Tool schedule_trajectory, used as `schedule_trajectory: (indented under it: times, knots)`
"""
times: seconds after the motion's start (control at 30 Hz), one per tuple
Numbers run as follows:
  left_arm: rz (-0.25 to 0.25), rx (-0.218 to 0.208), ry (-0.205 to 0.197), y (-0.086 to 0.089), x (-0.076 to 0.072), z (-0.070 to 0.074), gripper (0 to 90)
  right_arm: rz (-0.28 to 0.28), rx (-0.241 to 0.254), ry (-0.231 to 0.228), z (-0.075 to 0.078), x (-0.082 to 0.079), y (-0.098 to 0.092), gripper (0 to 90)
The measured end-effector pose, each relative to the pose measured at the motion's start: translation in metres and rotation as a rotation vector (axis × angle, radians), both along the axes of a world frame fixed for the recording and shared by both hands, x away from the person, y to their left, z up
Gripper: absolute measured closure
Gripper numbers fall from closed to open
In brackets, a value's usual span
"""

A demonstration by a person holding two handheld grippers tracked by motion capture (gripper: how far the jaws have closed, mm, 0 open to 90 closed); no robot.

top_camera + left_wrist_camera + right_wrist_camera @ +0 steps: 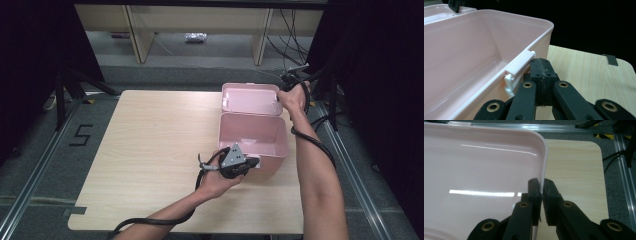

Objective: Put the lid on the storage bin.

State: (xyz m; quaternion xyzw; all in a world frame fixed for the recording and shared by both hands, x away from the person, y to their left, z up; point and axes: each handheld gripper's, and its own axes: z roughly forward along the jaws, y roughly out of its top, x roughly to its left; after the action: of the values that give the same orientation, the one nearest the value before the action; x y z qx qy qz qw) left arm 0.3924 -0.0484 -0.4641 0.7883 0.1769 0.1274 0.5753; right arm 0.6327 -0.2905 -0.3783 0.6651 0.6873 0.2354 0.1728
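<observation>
Straddling lid rim (543,162), right jaws

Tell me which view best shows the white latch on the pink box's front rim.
The left gripper view: the white latch sits close and sharp on the pink box rim, just beside the shut left gripper. The high view has it hidden behind that gripper. The right gripper view looks at the lid edge instead.
</observation>
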Motion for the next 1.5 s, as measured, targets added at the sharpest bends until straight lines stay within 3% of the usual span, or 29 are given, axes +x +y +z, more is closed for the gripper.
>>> schedule_trajectory:
  times: [0.07, 0.23, 0.3, 0.43, 0.5, 0.53, 0.57, 0.77, 0.8, 0.87, 1.0, 1.13, 1.17, 1.23, 1.3, 1.37, 1.5]
  knots:
    - [0.003, 0.0, -0.006, 0.0, 0.0, 0.0, 90.0, 0.033, -0.019, -0.016, 0.001, 0.001, -0.002, 86.3]
    - [-0.003, -0.002, -0.009, 0.0, 0.0, 0.0, 90.0, 0.036, -0.023, -0.027, 0.004, -0.001, -0.002, 86.5]
    - [-0.007, -0.008, -0.017, -0.001, 0.001, 0.0, 90.0, 0.012, 0.004, -0.016, 0.006, -0.002, 0.0, 86.6]
    - [-0.008, 0.0, -0.028, 0.0, 0.002, 0.001, 90.0, 0.035, -0.02, -0.039, 0.007, -0.002, -0.001, 86.8]
    - [-0.013, -0.005, -0.02, -0.001, 0.001, 0.0, 90.0, 0.034, -0.019, -0.042, 0.009, -0.003, -0.001, 86.9]
    - [-0.01, 0.0, -0.012, -0.001, 0.0, 0.0, 90.0, 0.006, 0.011, -0.029, 0.01, -0.004, 0.002, 86.9]
    - [-0.011, 0.001, -0.011, -0.001, 0.0, 0.0, 90.0, 0.034, -0.018, -0.052, 0.01, -0.003, 0.0, 87.0]
    - [-0.012, 0.009, 0.005, -0.001, -0.001, 0.001, 90.0, 0.035, -0.012, -0.066, 0.014, -0.005, 0.001, 87.4]
    - [-0.011, 0.009, 0.006, -0.001, -0.001, 0.001, 90.0, 0.006, 0.006, -0.056, 0.015, -0.006, 0.003, 87.4]
    - [-0.01, 0.008, 0.008, -0.001, -0.001, 0.001, 90.0, 0.037, -0.014, -0.071, 0.016, -0.005, 0.001, 87.4]
    - [-0.01, 0.007, 0.009, -0.002, -0.001, 0.001, 90.0, 0.033, -0.002, -0.085, 0.018, -0.007, 0.002, 87.4]
    - [-0.01, 0.011, 0.01, -0.002, -0.001, 0.001, 90.0, 0.061, -0.032, -0.111, 0.021, -0.008, -0.001, 87.5]
    - [-0.011, 0.013, 0.009, -0.002, -0.001, 0.001, 90.0, 0.026, 0.004, -0.094, 0.022, -0.01, 0.002, 87.6]
    - [-0.015, 0.014, 0.008, -0.002, 0.0, 0.001, 90.0, 0.06, -0.028, -0.112, 0.024, -0.01, -0.001, 87.7]
    - [-0.011, 0.018, 0.011, -0.001, 0.0, 0.002, 90.0, 0.038, 0.0, -0.108, 0.025, -0.012, 0.001, 87.8]
    - [-0.012, 0.016, 0.01, -0.002, 0.0, 0.002, 90.0, 0.06, -0.024, -0.129, 0.027, -0.012, -0.001, 88.0]
    - [-0.01, 0.017, 0.015, -0.002, 0.0, 0.002, 90.0, 0.049, -0.013, -0.149, 0.029, -0.015, 0.0, 88.1]
